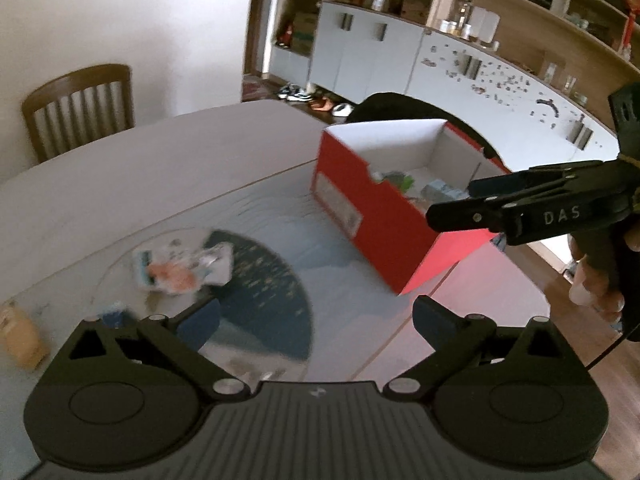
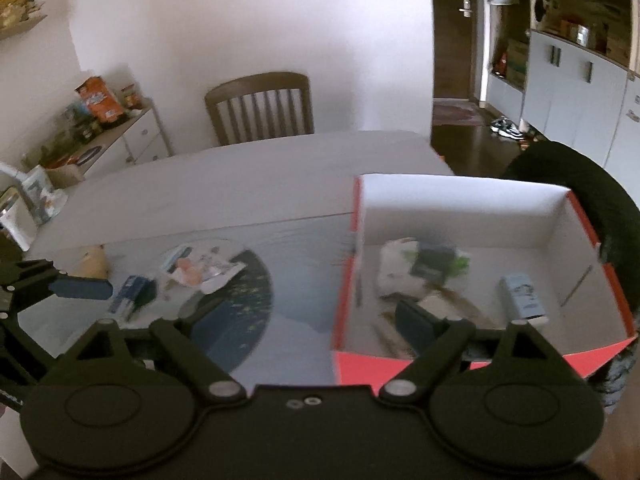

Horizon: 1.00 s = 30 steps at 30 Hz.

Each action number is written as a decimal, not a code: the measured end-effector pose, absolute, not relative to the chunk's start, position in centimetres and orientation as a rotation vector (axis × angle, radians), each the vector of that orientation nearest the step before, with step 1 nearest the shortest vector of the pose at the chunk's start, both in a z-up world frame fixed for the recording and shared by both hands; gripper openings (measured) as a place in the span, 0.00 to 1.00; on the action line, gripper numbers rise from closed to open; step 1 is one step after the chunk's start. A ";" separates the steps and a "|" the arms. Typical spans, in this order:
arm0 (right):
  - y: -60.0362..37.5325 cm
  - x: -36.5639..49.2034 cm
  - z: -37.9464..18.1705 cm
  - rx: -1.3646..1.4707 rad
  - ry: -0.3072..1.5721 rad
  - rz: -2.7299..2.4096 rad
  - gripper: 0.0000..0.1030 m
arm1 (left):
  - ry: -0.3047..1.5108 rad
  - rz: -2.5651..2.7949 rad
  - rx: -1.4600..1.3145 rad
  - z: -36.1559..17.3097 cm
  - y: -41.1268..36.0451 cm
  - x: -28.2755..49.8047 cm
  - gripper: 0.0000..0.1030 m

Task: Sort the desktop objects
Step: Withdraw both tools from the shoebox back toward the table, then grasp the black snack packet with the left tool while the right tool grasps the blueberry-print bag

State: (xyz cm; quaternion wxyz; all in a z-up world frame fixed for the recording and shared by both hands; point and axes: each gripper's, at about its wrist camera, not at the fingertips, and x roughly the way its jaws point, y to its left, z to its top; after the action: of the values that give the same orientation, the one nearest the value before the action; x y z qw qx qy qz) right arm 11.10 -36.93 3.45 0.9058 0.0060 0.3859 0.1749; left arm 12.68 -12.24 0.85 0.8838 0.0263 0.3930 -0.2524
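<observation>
- Table point(image 2: 240, 176): pale top, with a printed blue-and-white mat point(image 2: 280, 264) spread over its near part.
- Red box point(image 2: 400, 366): open-topped, white inside, standing on the right of the table, its left wall at the mat's right edge.
- Box contents: a white bag point(image 2: 394, 268) with a dark green-edged packet point(image 2: 434, 264) against it at the far left; a pale blue carton point(image 2: 522, 294) lying near the right wall; brownish items at the near side, too blurred to name.
- Plastic packet point(image 2: 200, 268): clear wrapper with orange print, lying on the mat left of the box, well apart from it.
- Small blue box point(image 2: 130, 292): lying just left of the packet.
- Tan bottle point(image 1: 18, 336): at the table's far left edge.
- Left gripper point(image 1: 316, 320): above the mat near the packet, fingers spread wide, holding nothing.
- Right gripper point(image 2: 296, 316): over the box's near left corner, fingers spread wide, empty.
- Wooden chair point(image 2: 260, 108): at the far side of the table, against the wall.
</observation>
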 end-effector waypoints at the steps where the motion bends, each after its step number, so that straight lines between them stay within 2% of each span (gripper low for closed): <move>1: -36.3 10.9 3.4 0.009 0.799 0.367 0.87 | 0.819 -0.514 0.056 0.7 -11.6 12.4 1.00; 15: -29.2 9.0 1.8 -0.024 0.849 0.438 0.87 | 0.916 -0.381 0.040 -2.4 -4.3 9.4 1.00; 30: -22.1 8.5 -0.6 -0.107 0.898 0.564 0.87 | 1.018 -0.284 0.029 -6.3 -1.1 8.2 1.00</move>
State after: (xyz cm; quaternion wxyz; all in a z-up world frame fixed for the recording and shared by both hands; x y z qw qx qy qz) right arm 8.47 -22.06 -0.62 0.8614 -0.0509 0.4280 0.2687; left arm 8.22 -1.15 -6.33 0.8636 0.0138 0.4856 -0.1353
